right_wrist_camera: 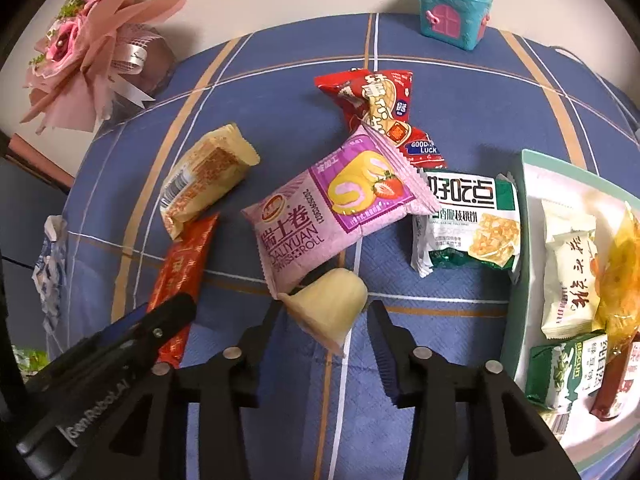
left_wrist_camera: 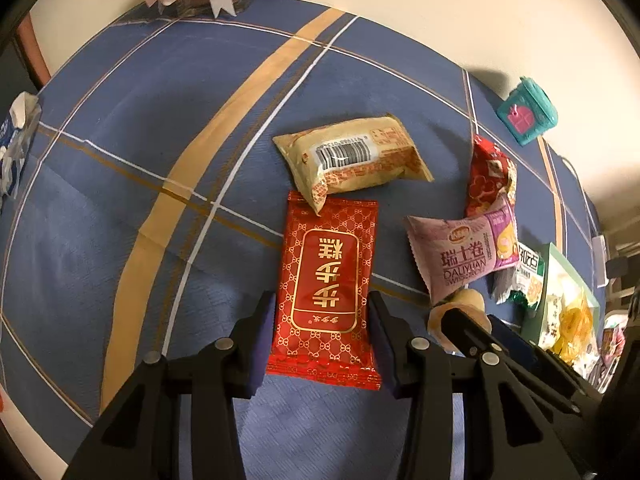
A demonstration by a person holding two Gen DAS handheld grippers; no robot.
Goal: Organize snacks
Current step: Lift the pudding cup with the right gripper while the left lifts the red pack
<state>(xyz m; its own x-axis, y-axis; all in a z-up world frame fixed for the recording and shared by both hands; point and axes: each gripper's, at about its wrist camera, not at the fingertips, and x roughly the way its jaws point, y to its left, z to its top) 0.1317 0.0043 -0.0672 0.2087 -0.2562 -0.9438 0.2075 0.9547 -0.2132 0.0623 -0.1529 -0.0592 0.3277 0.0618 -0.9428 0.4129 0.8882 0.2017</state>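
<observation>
The left gripper point(left_wrist_camera: 322, 334) clamped the flat red gold-patterned foil packet point(left_wrist_camera: 326, 284); the right gripper point(right_wrist_camera: 322, 330) stood open around a pale yellow wrapped snack point(right_wrist_camera: 328, 304) on the blue checked tablecloth point(right_wrist_camera: 460, 120).

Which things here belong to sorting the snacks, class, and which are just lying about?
Job: red packet between the left gripper fingers; tan packet; pink Swiss roll; pale jelly cup; green biscuit pack; white tray.
Lying about: pink bouquet; teal toy house.
</observation>
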